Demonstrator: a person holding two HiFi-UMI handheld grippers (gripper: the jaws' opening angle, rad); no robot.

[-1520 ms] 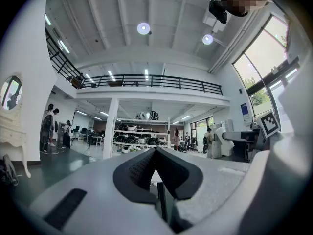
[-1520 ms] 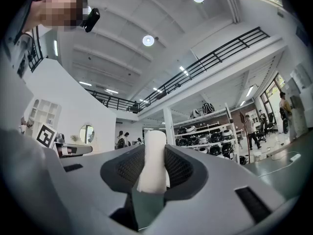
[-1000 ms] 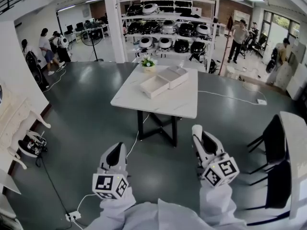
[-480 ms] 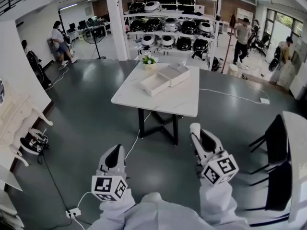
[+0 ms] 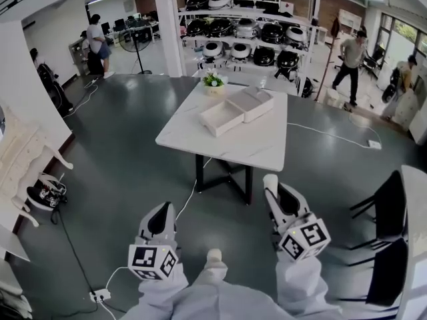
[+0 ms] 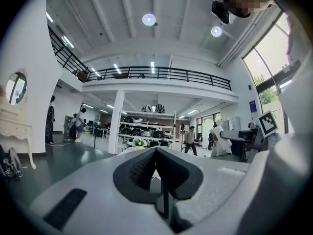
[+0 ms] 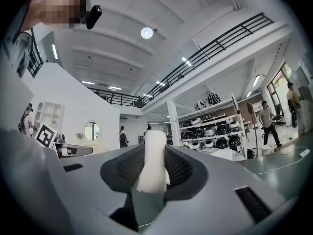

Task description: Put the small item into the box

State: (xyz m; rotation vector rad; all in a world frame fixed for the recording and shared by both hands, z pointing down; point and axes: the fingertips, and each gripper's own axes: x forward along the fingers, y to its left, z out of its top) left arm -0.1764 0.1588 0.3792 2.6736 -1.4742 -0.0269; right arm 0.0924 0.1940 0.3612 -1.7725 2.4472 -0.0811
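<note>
A white table (image 5: 253, 149) stands ahead of me across the grey floor. On it lies an open white box (image 5: 220, 117) with its lid (image 5: 252, 103) beside it. My right gripper (image 5: 270, 184) is held low and well short of the table. It is shut on a small white roll-shaped item (image 7: 152, 160), which stands up between the dark pads (image 7: 178, 168). My left gripper (image 5: 163, 212) is also low, to the left, and its pads (image 6: 142, 168) meet with nothing between them.
A small potted plant (image 5: 213, 80) sits at the table's far edge. Black chairs (image 5: 385, 209) stand at the right. A cable and power strip (image 5: 100, 295) lie on the floor at the left. Shelves of appliances (image 5: 243, 39), a pillar (image 5: 167, 25) and several people are beyond.
The view has shifted a little towards the table, and a foot now shows at the bottom. Both grippers keep their places and the right one keeps its hold.
</note>
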